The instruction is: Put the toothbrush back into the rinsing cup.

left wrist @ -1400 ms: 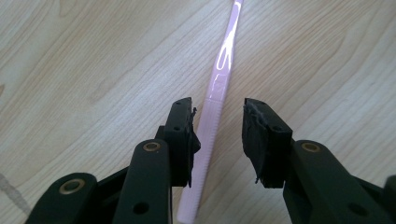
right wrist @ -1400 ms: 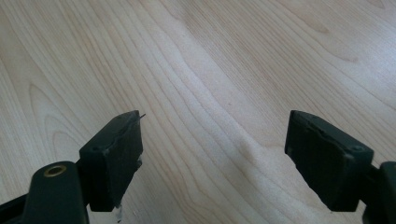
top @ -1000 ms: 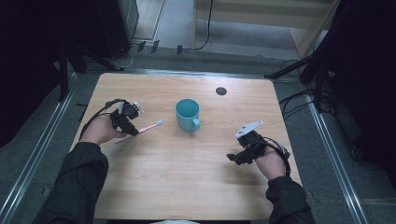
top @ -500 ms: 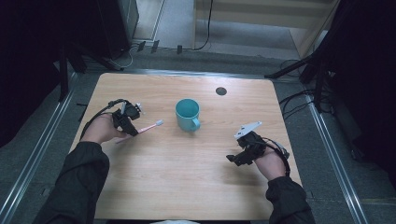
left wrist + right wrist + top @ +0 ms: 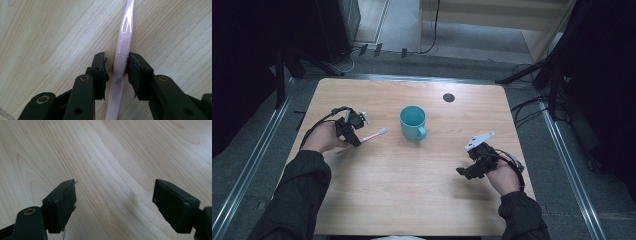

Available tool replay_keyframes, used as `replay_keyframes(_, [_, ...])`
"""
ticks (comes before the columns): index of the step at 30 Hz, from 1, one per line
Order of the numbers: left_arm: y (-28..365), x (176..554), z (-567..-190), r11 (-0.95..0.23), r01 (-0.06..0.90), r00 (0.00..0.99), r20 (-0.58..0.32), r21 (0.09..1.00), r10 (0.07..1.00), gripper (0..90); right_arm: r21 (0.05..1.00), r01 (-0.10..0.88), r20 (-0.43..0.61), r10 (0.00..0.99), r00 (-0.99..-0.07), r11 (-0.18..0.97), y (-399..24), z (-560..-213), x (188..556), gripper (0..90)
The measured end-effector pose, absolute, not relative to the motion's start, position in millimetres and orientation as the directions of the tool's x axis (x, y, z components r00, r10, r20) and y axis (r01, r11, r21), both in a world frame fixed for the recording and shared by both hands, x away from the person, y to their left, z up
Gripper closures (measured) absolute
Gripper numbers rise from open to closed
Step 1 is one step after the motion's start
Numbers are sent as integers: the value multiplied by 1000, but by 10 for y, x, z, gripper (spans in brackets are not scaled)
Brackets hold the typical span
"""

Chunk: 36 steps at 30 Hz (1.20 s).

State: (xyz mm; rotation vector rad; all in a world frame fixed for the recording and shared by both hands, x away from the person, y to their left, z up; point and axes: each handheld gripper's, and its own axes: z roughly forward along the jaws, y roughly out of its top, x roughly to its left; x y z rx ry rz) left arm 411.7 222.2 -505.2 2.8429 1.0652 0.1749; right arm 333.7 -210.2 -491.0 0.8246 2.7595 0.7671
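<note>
Left hand-held gripper [image 5: 355, 136] at table's [image 5: 412, 200] left side, jaws straddling the pink toothbrush [image 5: 120, 75] handle; one jaw touches it, a small gap shows at the other, so not yet clenched. Brush head points right toward the teal mug [image 5: 413, 122], mid-table. Right hand-held gripper [image 5: 113, 205] near right, released, jaws wide over bare wood.

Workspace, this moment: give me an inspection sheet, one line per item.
Surface: wooden table, with a dark round spot near its far edge.
Job's things: pink toothbrush lying flat; teal mug upright at centre.
Clutter: nothing seen.
Grippers: left gripper straddles the toothbrush handle, a gap at one jaw; right gripper open over bare wood.
Cables: one trails from each gripper; more on the floor.
Surroundings: grey floor, metal rails, dark stands.
</note>
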Motion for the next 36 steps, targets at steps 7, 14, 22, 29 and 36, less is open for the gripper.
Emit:
replay_keyframes(7, [2225,4124,-5052,-750,648,751,52,134,658,724,510,474,0,551,-835,718,-2092,-4920,3330,195])
replay_keyframes(14, [2243,4141,-5051,-743,656,748,19,132,664,771,503,466,-1,539,-842,728,-2077,-4932,3328,195])
replay_keyframes(22, [2234,4149,-5051,-722,681,726,17,126,688,778,501,469,-1,543,-840,727,-2079,-4928,3321,195])
replay_keyframes(29, [2238,4157,-5047,-712,691,717,3,120,697,782,503,467,1,540,-841,727,-2089,-4929,3321,195])
replay_keyframes(36, [2253,4164,-5043,-698,707,703,-3,118,711,784,500,469,1,541,-841,728,-2082,-4930,3322,195])
